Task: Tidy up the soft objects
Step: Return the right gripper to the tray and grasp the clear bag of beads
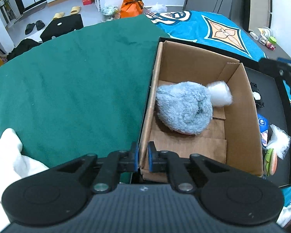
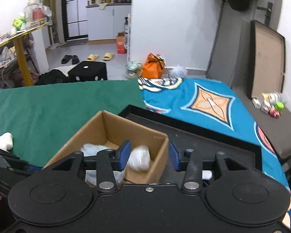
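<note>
Nowhere legible writing on cardboard box.

Green cloth lies clear; cardboard box walls obstruct.

Your left hand-held gripper has its blue pads closed on the near left wall of the cardboard box, pinching the cardboard between them. Inside the box, a fluffy blue-grey plush lies against the left wall, and a white wrapped bundle sits just behind it, touching it, toward the far right corner. The box stands in a black tray with small items to the box's right, a green cloth spreads to the box's left, and a white plush rests on that cloth, well apart from the box.
</note>
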A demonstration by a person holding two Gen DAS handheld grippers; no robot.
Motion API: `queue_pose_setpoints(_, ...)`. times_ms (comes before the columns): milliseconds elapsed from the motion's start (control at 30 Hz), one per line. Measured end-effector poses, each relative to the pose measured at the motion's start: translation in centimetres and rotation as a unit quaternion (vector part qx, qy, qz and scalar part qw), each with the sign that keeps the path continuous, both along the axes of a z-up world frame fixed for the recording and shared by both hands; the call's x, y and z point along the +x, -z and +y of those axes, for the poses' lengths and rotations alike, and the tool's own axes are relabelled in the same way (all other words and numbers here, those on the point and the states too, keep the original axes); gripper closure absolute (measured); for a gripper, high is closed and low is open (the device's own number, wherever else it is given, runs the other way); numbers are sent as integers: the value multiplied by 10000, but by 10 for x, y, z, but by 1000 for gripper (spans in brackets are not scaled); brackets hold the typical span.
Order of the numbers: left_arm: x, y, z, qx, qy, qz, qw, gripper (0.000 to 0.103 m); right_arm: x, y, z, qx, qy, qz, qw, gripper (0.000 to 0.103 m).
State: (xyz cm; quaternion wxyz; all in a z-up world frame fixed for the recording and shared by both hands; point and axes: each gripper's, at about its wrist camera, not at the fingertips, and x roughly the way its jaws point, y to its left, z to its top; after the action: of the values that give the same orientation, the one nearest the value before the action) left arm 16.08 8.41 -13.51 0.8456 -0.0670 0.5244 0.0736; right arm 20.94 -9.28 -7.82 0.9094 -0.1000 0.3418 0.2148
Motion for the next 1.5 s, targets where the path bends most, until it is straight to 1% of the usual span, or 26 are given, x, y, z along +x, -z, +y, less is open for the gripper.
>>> queue_pose_setpoints(133,0,0,-4,-4,37,-44,10000,94,-5,2,-21,10,253,124,9996,55)
queue_pose_setpoints(233,0,0,-5,19,18,-42,10000,94,-9,3,-38,56,442,223,9988,55)
queue_pose_setpoints(367,0,-5,-5,-42,34,-37,10000,94,-12,3,-59,120,607,303,9976,55)
queue_pose_setpoints(467,-1,-6,-6,100,11,-33,9999,94,-14,5,-72,114,704,360,9968,55)
queue_pose_setpoints(667,0,-8,-13,208,25,78,9997,90,-19,16,-89,204,853,571,9945,55)
queue_pose_setpoints(733,0,-8,-15,244,36,113,9996,90,-20,21,-93,228,881,632,9938,52)
queue_pose_setpoints(833,0,-9,-17,269,56,151,9995,85,-22,29,-100,265,977,722,9922,49)
queue_pose_setpoints(900,0,-10,-20,293,64,165,9994,75,-22,35,-105,278,1037,766,9913,48)
queue_pose_setpoints(933,0,-11,-21,327,71,159,9993,73,-22,38,-108,263,1070,784,9908,48)
queue_pose_setpoints(1000,0,-12,-24,413,93,157,9990,64,-21,44,-115,281,1140,847,9895,48)
queue_pose_setpoints(1100,1,-12,-28,520,128,190,9984,58,-19,51,-125,315,1266,914,9872,48)
queue_pose_setpoints(1167,2,-12,-31,594,136,209,9979,56,-15,57,-132,381,1405,976,9845,47)
queue_pose_setpoints(1233,4,-13,-33,662,122,210,9975,55,-11,62,-137,419,1571,1029,9813,39)
queue_pose_setpoints(1333,6,-11,-38,730,104,224,9970,54,-7,71,-145,508,1701,1081,9782,32)
queue_pose_setpoints(1400,7,-11,-42,810,163,239,9963,54,-5,77,-148,510,1761,1118,9767,31)
queue_pose_setpoints(1500,8,-11,-48,1019,247,247,9942,53,-1,87,-155,642,1933,1316,9701,30)
